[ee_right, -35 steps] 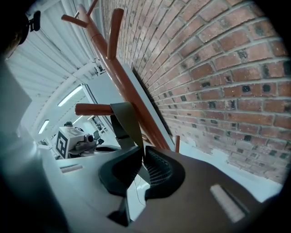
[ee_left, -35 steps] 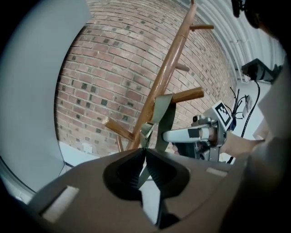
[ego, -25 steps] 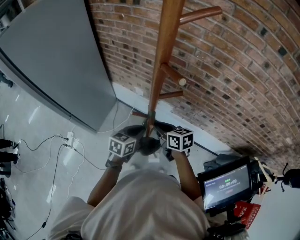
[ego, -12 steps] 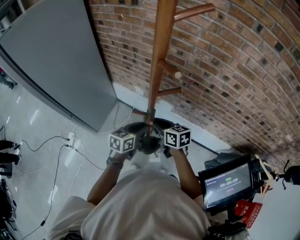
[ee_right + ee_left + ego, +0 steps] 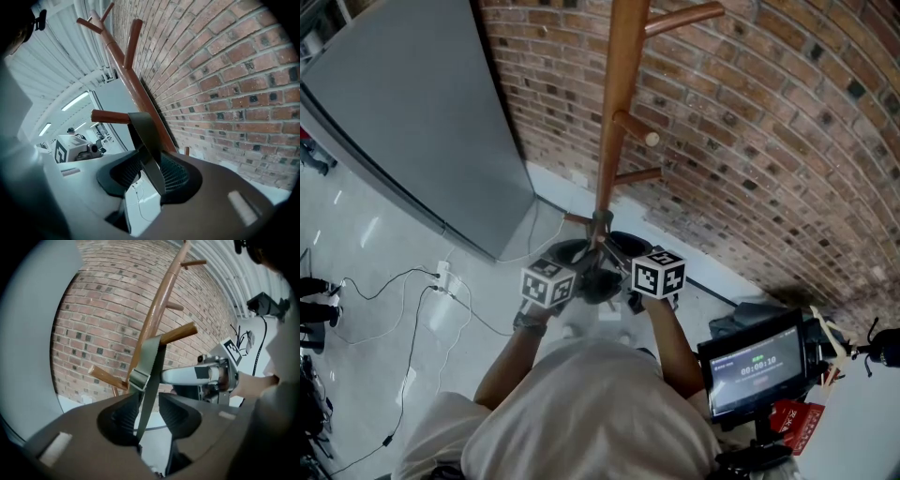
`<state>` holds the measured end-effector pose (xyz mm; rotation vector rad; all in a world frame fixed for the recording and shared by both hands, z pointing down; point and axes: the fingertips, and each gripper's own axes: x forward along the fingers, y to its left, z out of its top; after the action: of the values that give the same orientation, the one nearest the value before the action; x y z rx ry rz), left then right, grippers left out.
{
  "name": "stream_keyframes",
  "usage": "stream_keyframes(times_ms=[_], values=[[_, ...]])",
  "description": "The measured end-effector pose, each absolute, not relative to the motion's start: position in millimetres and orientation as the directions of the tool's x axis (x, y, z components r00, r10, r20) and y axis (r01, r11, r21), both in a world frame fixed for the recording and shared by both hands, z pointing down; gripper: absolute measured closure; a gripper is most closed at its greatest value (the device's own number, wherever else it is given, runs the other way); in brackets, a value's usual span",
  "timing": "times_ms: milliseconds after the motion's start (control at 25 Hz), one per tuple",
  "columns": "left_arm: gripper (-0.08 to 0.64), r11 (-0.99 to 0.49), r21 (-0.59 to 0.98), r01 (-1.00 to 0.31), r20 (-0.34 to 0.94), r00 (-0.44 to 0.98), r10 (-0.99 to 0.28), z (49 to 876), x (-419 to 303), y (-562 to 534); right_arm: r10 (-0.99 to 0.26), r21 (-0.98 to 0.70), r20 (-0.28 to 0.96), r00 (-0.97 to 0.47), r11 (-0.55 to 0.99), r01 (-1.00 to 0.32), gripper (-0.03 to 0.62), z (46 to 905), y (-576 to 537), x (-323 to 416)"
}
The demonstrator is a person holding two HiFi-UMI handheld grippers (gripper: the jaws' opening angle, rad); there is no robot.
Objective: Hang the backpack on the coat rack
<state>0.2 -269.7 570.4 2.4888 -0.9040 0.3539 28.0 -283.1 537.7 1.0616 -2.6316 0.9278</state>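
both pairs of jaws have just been opening and stand apart: my left gripper [image 5: 149,414] and right gripper [image 5: 149,176] each have a strap [image 5: 152,366] between them, unpinched. beyond, the straps loop over pegs [image 5: 180,333], so i judge the backpack [image 5: 600,287] hangs on the coat rack [image 5: 621,103] unaided.

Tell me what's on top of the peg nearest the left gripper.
A grey strap drapes over the peg and runs between the left gripper's just-opened fingers, its lower end hidden.
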Motion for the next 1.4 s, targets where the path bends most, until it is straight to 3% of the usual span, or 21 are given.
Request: stream_keyframes(times_ms=[400, 440, 520, 560, 760, 1040, 1400], values=[[0.434, -0.685, 0.272, -0.676, 0.366, 0.731, -0.576, 547, -7, -259, -0.594, -0.448, 0.346, -0.726, 0.576, -0.684, 0.472, 518, -266, 36], [0.446, -0.683, 0.275, -0.676, 0.358, 0.732, -0.58, 543, -9, -258, -0.61, -0.447, 0.335, -0.718, 0.568, -0.691, 0.475, 513, -265, 40], [0.553, -0.681, 0.286, -0.674, 0.342, 0.736, -0.585, 533, -13, -256, -0.646, -0.446, 0.309, -0.698, 0.55, -0.706, 0.499, 498, -265, 48], [0.56, -0.68, 0.29, -0.673, 0.336, 0.737, -0.586, 528, -15, -255, -0.663, -0.443, 0.3, -0.686, 0.54, -0.716, 0.511, 491, -266, 53], [0.56, -0.699, 0.293, -0.652, 0.324, 0.756, -0.569, 500, -18, -253, -0.694, -0.401, 0.28, -0.664, 0.544, -0.737, 0.591, 458, -265, 67], [0.56, -0.751, 0.169, -0.639, 0.215, 0.767, -0.604, 429, -12, -262, -0.661, -0.274, 0.198, -0.724, 0.672, -0.689, 0.591, 395, -263, 47], [0.56, -0.752, 0.036, -0.658, 0.069, 0.752, -0.655, 355, -12, -262, -0.667, -0.148, 0.086, -0.74, 0.726, -0.671, 0.591, 328, -260, 43]])
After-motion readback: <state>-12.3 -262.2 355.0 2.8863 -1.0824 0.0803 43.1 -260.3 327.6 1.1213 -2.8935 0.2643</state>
